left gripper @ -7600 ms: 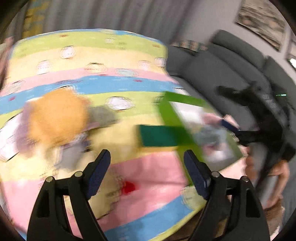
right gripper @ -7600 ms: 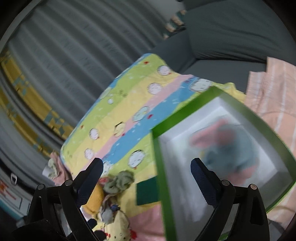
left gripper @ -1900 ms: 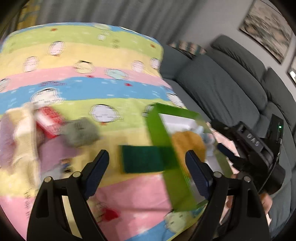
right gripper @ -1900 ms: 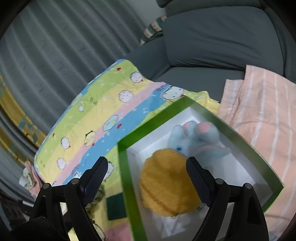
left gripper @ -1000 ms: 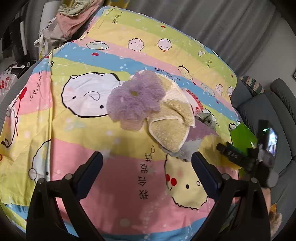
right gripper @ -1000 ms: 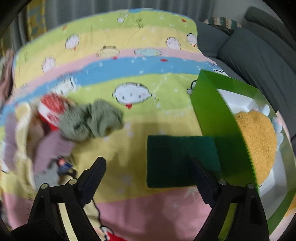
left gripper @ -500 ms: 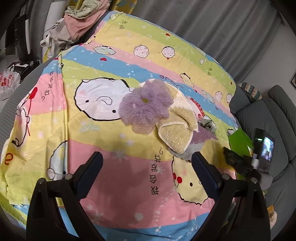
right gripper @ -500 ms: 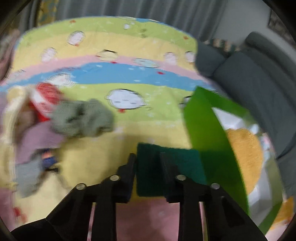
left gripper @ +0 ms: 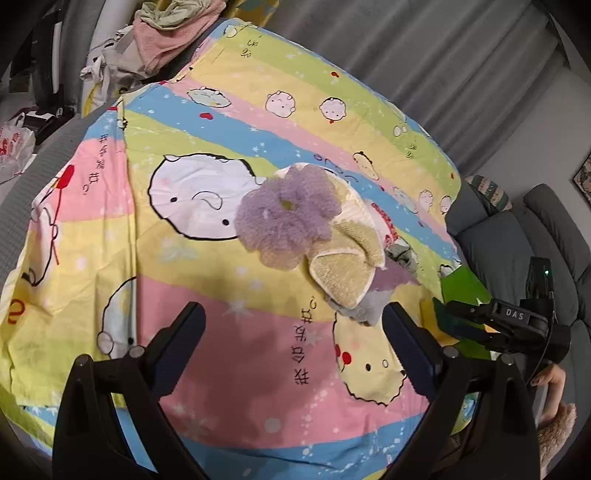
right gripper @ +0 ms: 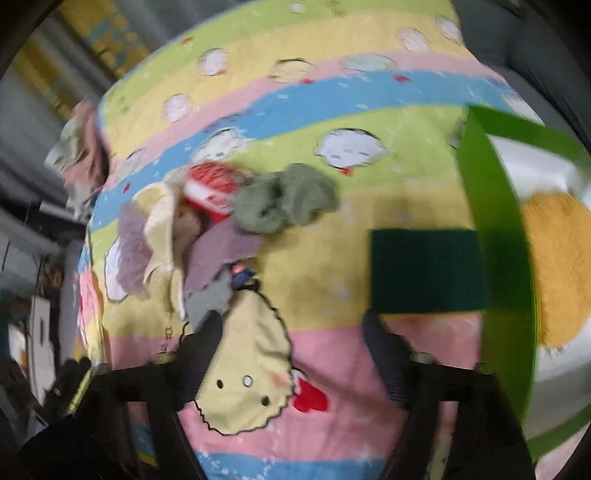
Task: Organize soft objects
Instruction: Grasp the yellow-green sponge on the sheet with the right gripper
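The left gripper [left gripper: 291, 334] hangs with its jaws wide and nothing between them, above a pink stripe of the cartoon bedsheet [left gripper: 221, 325]. Beyond its fingertips lies the pile of soft things: a frilly lilac mesh bath pouf [left gripper: 286, 218] on top of a folded pale-yellow towel [left gripper: 341, 273], with grey and mauve cloths [left gripper: 373, 295] tucked under the towel's edge.

The right gripper [right gripper: 291, 332] has just been opening; its jaws stand wide with nothing in them. Past them, in a blurred view, a dark green scouring pad [right gripper: 424, 269] lies flat, touching the wall of a green box [right gripper: 495, 240] that holds a mustard-yellow plush [right gripper: 557, 266]. Left of the pad sit a sage-green crumpled cloth [right gripper: 288, 199] and a red-and-white item [right gripper: 210, 188].

In the left view the right gripper's body reads "DAS" [left gripper: 514, 313]; the sheet carries mirrored characters. Clothes [left gripper: 170, 29] are heaped beyond the sheet.
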### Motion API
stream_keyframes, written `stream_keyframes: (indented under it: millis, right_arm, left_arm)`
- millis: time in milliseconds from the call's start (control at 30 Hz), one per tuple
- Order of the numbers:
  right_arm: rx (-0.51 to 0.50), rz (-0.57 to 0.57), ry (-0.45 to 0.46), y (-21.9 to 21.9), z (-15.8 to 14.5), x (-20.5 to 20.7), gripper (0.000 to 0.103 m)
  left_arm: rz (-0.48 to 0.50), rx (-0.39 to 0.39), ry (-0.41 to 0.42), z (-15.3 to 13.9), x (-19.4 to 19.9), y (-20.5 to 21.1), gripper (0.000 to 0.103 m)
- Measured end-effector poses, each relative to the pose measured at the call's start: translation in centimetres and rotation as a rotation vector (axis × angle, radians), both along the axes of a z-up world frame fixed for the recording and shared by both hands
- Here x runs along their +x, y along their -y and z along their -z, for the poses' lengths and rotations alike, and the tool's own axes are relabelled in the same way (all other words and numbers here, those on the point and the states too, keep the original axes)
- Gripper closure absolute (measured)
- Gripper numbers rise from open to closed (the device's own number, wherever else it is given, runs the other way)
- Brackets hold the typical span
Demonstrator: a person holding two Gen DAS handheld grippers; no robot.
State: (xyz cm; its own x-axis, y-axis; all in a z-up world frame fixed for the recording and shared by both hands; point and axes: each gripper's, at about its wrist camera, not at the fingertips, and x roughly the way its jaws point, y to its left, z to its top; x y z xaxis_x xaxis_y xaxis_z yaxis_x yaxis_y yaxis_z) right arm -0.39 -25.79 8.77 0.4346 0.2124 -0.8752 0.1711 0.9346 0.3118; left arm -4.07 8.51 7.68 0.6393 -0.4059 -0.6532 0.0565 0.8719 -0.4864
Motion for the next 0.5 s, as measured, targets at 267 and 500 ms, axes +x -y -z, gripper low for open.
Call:
stream_keyframes:
  millis: [267,500]
  right_arm:
    - [0.124,0.328,0.037,3.5,0.8,-3.4,0.023]
    - [0.097,0.610,0.039,4.6,3.0,-1.1,0.023]
  left_arm:
    - [0.034,-0.090,-0.047,0.6,2.0,0.1,0.007]
    - [0.071,-0.104,-0.066,0.7,3.1,1.3,0.007]
